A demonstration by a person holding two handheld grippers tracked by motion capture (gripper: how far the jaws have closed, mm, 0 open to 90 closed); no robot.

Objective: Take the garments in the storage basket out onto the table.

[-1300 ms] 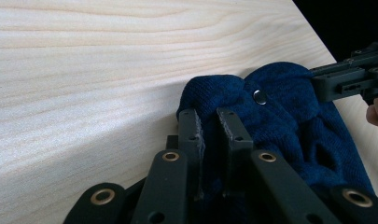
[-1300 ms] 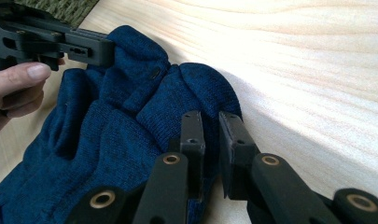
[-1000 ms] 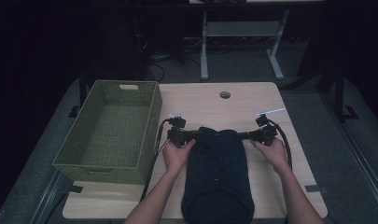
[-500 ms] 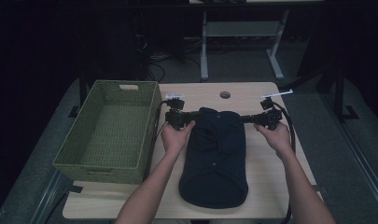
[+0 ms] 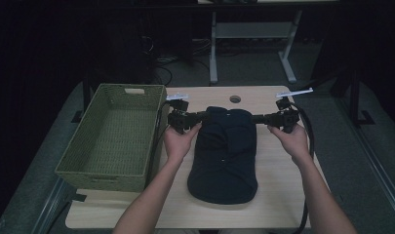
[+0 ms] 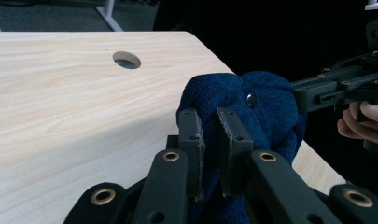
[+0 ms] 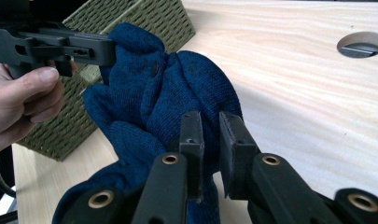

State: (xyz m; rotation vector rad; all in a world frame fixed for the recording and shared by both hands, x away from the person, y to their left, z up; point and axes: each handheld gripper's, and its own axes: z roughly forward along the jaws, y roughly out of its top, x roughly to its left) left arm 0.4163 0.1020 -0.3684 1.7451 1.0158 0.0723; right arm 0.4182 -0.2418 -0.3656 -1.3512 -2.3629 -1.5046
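A dark blue knit garment [image 5: 223, 151] lies lengthwise on the wooden table [image 5: 283, 195], its far end lifted a little. My left gripper [image 5: 206, 116] is shut on the garment's far left corner, and my right gripper [image 5: 256, 118] is shut on its far right corner. In the left gripper view the jaws [image 6: 210, 126] pinch bunched blue knit [image 6: 266, 107], with the other gripper [image 6: 336, 88] farther off at the right. The right gripper view has its jaws [image 7: 210, 130] clamped on the fabric [image 7: 177, 93], and the left gripper [image 7: 60, 46] holds the opposite corner.
A green woven basket [image 5: 102, 180] stands on the table's left side, close to my left hand; its wall [image 7: 144, 23] appears behind the garment. A round cable hole [image 5: 235, 99] lies just beyond the garment. Desk legs and cables stand past the far edge.
Both grippers have moved away from the person and spread apart, dragging the garment up the table and stretching its far end between them.
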